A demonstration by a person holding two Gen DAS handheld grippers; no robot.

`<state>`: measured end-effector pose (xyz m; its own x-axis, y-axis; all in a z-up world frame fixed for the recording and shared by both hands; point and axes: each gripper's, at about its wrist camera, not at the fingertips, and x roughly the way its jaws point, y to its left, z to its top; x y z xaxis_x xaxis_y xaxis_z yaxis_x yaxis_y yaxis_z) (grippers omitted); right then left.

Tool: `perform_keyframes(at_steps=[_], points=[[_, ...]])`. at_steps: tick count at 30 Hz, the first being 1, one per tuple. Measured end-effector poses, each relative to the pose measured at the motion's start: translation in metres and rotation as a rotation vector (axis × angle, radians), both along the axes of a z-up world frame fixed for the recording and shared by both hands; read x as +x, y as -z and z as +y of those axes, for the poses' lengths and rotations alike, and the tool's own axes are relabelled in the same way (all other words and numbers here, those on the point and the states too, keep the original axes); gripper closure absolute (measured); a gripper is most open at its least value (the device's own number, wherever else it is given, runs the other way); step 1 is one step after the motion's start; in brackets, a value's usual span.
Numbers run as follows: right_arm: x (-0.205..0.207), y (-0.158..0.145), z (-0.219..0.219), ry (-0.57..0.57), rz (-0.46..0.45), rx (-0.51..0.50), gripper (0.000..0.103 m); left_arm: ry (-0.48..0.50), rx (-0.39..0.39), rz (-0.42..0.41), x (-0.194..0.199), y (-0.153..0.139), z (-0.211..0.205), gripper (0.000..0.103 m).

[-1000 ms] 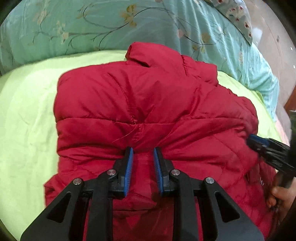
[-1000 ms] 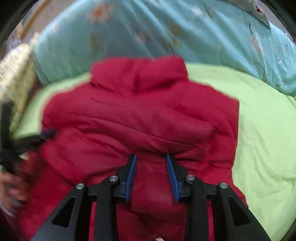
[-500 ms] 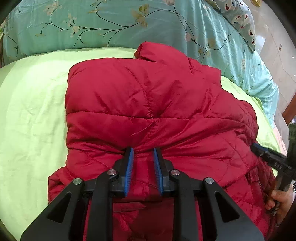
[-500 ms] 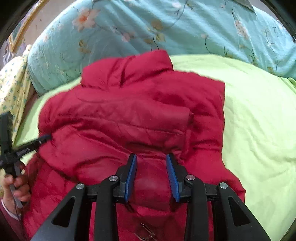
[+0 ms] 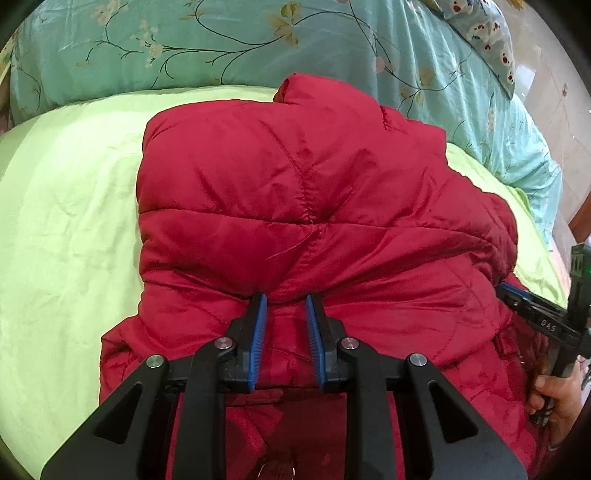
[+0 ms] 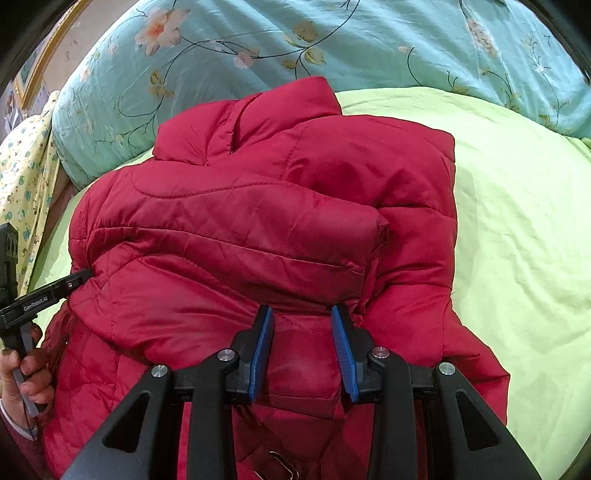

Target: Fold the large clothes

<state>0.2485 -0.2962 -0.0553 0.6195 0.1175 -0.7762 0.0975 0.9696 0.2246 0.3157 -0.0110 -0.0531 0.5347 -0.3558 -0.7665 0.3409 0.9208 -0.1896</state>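
A red puffer jacket (image 5: pixel 303 206) lies on the light green bed sheet (image 5: pixel 66 236), collar toward the far side, sleeves folded in over the body. It also shows in the right wrist view (image 6: pixel 258 229). My left gripper (image 5: pixel 285 301) has its jaws part open around a bunched fold of the jacket's lower part. My right gripper (image 6: pixel 302 312) stands the same way, jaws wider apart, red fabric between them. Each gripper shows at the edge of the other's view: the right one (image 5: pixel 517 295), the left one (image 6: pixel 79 278).
A teal floral quilt (image 5: pixel 258 40) lies along the far side of the bed, also in the right wrist view (image 6: pixel 295 40). A patterned pillow (image 5: pixel 484 33) sits at the far right. Yellow patterned cloth (image 6: pixel 26 177) hangs at the left. Green sheet (image 6: pixel 524 229) lies beside the jacket.
Both grippers have drawn back and up with the jacket's lower part, so more bed and quilt show. Their jaw gaps look the same.
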Motion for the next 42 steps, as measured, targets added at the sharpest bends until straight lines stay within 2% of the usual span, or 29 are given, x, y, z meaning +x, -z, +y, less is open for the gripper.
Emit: perform_keyframes(at_steps=[7,14,21,32,35,42], points=[[0.002,-0.001,0.000,0.001,0.014,0.009,0.069,-0.013,0.008,0.023,-0.003,-0.011,0.001,0.082],[0.001,-0.009,-0.004,0.009,0.014,0.032,0.068,-0.038,0.017,0.011,-0.027,-0.027,0.015,0.082],[-0.008,-0.021,-0.005,0.016,0.000,0.068,0.061,-0.059,-0.010,-0.002,-0.052,-0.036,0.033,0.082],[-0.037,-0.042,0.008,-0.031,-0.012,0.085,0.053,-0.074,-0.049,0.018,-0.087,-0.030,0.053,0.082],[-0.049,-0.046,0.010,-0.038,-0.015,0.108,0.044,-0.087,-0.060,0.039,-0.095,-0.026,0.061,0.082],[-0.079,-0.052,0.009,-0.044,-0.002,0.138,0.043,-0.125,-0.074,0.067,-0.109,-0.020,0.083,0.082]])
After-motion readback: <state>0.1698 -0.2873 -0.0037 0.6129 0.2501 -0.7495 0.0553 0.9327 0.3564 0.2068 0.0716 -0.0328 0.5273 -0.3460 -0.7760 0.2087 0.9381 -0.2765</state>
